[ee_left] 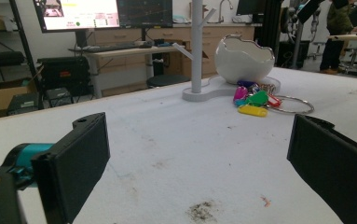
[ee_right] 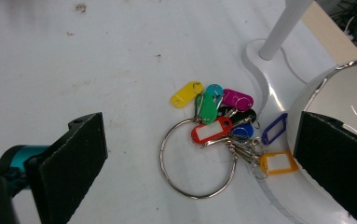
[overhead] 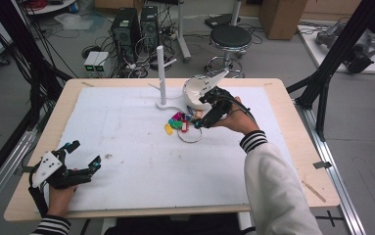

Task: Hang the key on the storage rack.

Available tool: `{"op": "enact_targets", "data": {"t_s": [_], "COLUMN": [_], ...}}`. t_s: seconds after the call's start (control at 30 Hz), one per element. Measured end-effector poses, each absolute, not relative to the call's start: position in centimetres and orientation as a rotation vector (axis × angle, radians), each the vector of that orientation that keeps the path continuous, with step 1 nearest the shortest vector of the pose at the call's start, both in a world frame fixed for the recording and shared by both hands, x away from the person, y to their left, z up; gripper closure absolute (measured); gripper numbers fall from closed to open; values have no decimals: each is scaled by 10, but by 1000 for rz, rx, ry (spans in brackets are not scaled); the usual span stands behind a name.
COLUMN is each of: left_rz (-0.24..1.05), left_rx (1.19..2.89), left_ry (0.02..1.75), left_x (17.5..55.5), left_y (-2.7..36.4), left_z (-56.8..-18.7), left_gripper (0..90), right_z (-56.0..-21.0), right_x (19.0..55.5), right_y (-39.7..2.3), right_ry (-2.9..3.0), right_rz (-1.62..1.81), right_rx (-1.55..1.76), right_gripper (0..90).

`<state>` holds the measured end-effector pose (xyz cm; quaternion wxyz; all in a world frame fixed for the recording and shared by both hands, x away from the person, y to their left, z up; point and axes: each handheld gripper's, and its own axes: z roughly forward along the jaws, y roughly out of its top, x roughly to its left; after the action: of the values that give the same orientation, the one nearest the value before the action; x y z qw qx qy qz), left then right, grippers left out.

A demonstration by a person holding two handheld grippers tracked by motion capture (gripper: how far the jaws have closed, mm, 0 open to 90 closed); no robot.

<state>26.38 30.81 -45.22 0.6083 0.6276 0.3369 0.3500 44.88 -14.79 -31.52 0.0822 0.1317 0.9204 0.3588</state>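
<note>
Right now the right gripper hangs just above the key ring, its jaws spread wide with nothing between them. In the right gripper view the key ring lies flat on the white mat between the 2 black jaws, with coloured tags fanned out from its rim toward 12 and 3 o'clock: yellow, teal, green, magenta, red, blue and orange. The orange tag sits against the foot of the white bowl, which fills the 3 o'clock side. The white stand rises upright at 10 o'clock from the ring, just beside the bowl near the far middle of the table.

The left gripper rests low at the near left corner, well apart from the ring, jaws also spread and empty. In the left gripper view, the tags lie far off at 1 o'clock.
</note>
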Motion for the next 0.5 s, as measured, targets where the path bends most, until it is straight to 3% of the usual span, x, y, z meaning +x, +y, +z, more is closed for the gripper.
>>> {"op": "enact_targets", "data": {"t_s": [0.5], "left_rz": [809], "left_rx": [1446], "left_ry": [779], "left_x": [264], "left_y": [308], "left_z": [-452], "left_gripper": [61], "right_z": [-340], "right_x": [461], "right_y": [-120], "right_ry": [2882], "right_rz": [818], "right_rx": [355], "right_gripper": [22]}}
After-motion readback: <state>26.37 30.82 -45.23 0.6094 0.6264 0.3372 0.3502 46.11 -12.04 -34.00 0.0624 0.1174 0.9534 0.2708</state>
